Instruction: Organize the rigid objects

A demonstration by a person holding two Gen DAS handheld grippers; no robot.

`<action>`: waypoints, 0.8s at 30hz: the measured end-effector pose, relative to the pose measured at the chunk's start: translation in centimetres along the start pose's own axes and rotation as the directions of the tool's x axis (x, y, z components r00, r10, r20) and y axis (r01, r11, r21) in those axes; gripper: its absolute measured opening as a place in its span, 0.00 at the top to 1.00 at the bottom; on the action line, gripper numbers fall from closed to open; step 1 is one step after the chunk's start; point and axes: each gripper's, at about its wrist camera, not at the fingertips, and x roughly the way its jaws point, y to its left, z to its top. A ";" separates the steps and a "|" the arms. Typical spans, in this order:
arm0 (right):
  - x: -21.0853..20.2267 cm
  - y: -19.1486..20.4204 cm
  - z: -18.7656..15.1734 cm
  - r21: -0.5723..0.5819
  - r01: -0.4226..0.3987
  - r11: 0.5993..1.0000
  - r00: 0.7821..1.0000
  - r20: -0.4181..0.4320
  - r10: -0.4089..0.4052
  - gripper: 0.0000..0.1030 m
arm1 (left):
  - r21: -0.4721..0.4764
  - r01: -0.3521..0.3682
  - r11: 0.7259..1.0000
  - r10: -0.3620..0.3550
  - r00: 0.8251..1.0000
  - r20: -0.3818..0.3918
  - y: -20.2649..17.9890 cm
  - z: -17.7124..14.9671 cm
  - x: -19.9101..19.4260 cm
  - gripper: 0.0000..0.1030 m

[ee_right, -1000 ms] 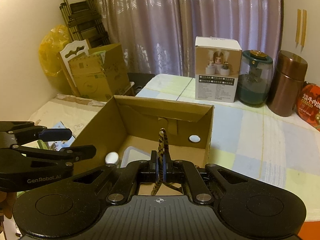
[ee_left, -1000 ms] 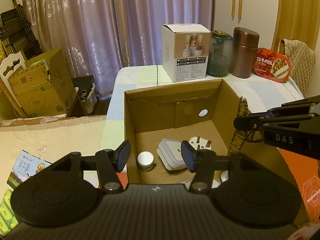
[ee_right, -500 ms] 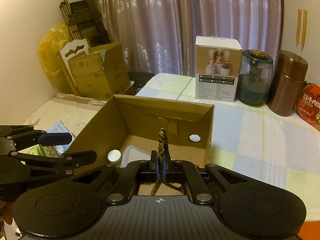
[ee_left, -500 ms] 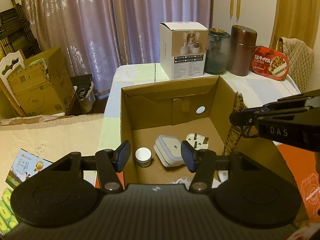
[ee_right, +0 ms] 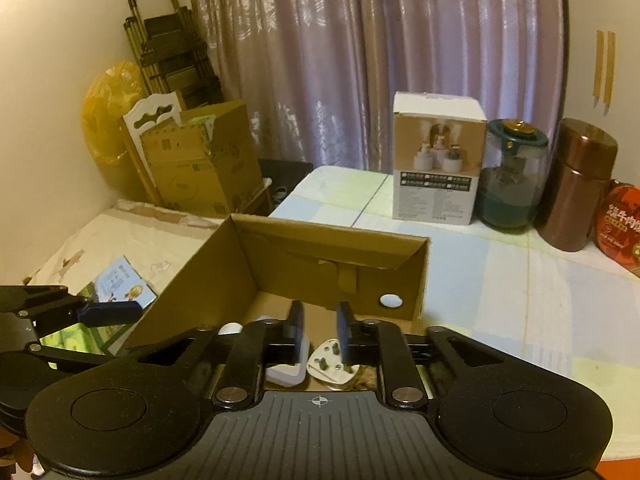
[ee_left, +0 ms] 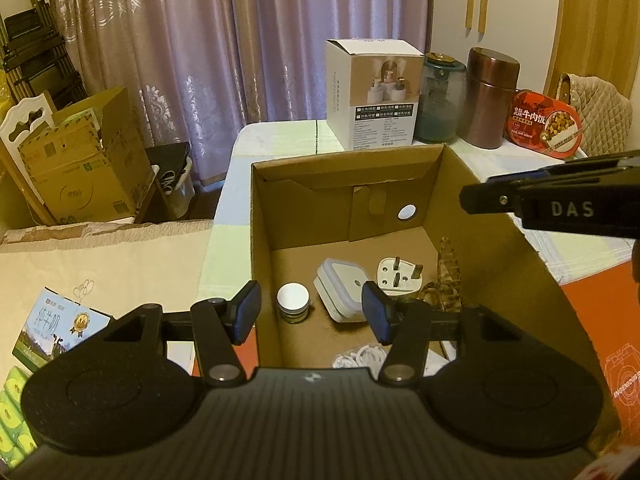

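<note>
An open cardboard box (ee_left: 312,208) stands on the table. In it lie a white-lidded jar (ee_left: 293,302), a white square container (ee_left: 340,294), a white plug (ee_left: 398,276), a coiled white cable (ee_left: 360,358) and a tortoiseshell hair clip (ee_left: 448,276), which leans by the right wall. My left gripper (ee_left: 312,312) stands open over the box's near left corner with nothing in it. My right gripper (ee_right: 320,332) hovers above the plug (ee_right: 330,366) and the container (ee_right: 286,374). Its jaws are opening with nothing between them. In the left wrist view it (ee_left: 478,190) reaches in over the right wall.
At the table's back stand a white product box (ee_left: 374,96), a green jar (ee_left: 440,96), a copper canister (ee_left: 490,98) and a red food tin (ee_left: 546,124). An orange box (ee_left: 608,320) lies right of the cardboard box, a milk carton (ee_left: 48,328) left of it.
The right jaws, shut on the hair clip before, have parted. The clip has dropped out of them and now rests inside the box by its right wall. The left gripper has barely moved.
</note>
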 end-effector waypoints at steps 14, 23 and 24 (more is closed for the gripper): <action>-7.1 -1.3 -3.4 0.124 0.014 0.992 0.999 0.033 -0.018 0.32 | -0.048 0.008 0.999 -0.007 1.000 0.014 -0.8 -1.6 -5.3 0.44; -12.7 0.0 -7.6 0.168 0.022 0.986 1.000 -0.006 -0.021 0.21 | -0.089 0.018 0.996 -0.016 0.999 0.030 -2.5 -4.4 -10.7 0.18; -13.3 0.1 -8.0 0.175 0.023 0.984 1.000 -0.010 -0.022 0.21 | -0.090 0.017 0.996 -0.014 0.999 0.030 -2.7 -4.7 -11.3 0.17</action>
